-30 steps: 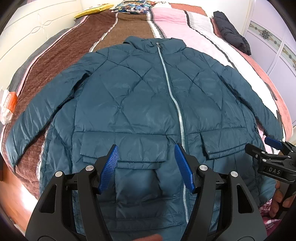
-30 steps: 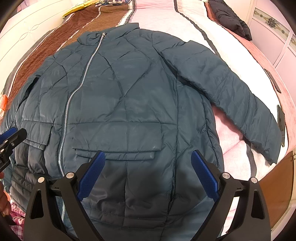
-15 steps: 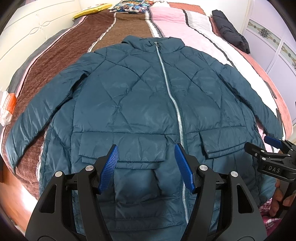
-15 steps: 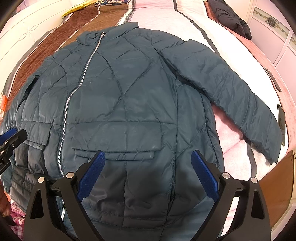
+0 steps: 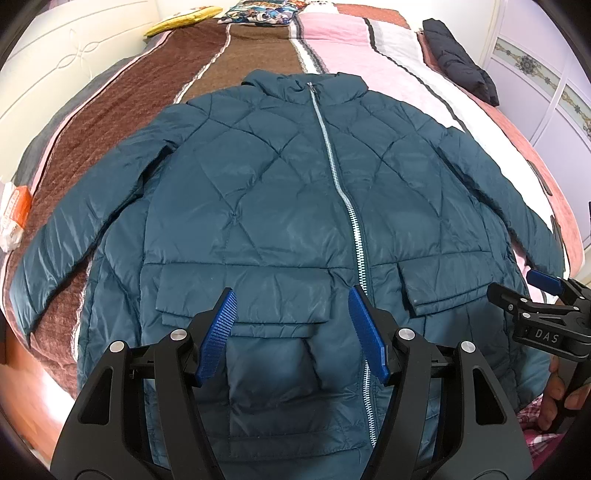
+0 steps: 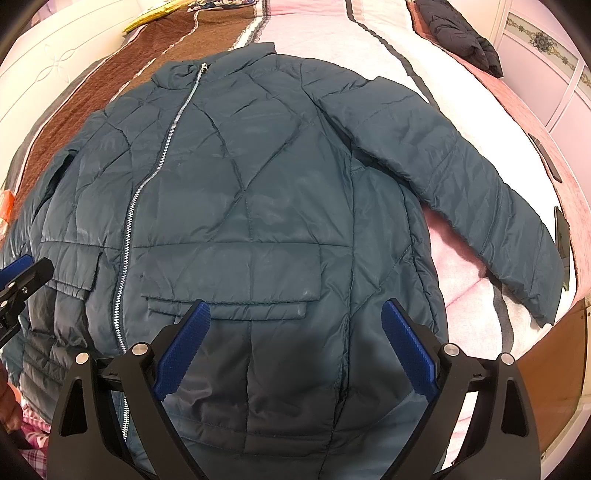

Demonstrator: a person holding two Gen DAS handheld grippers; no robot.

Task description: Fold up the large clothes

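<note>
A teal quilted puffer jacket (image 5: 280, 206) (image 6: 258, 206) lies flat and face up on the bed, zipped, both sleeves spread outward, collar at the far end. My left gripper (image 5: 291, 299) hovers over its left chest-pocket flap, jaws open with nothing between them. My right gripper (image 6: 295, 314) hangs above the right pocket flap, open wider and empty too. The right gripper (image 5: 532, 291) also shows at the right edge of the left wrist view, held by a hand. The left gripper's tip (image 6: 26, 269) peeks in at the left edge of the right wrist view.
The bed has a brown, pink and white striped blanket (image 5: 258, 44). A dark folded garment (image 5: 461, 70) lies at the far right. A yellow item (image 5: 181, 18) and a patterned pillow (image 5: 258, 14) sit at the head. An orange-white packet (image 5: 14, 210) lies at the left edge. Wardrobe doors (image 5: 546, 74) stand on the right.
</note>
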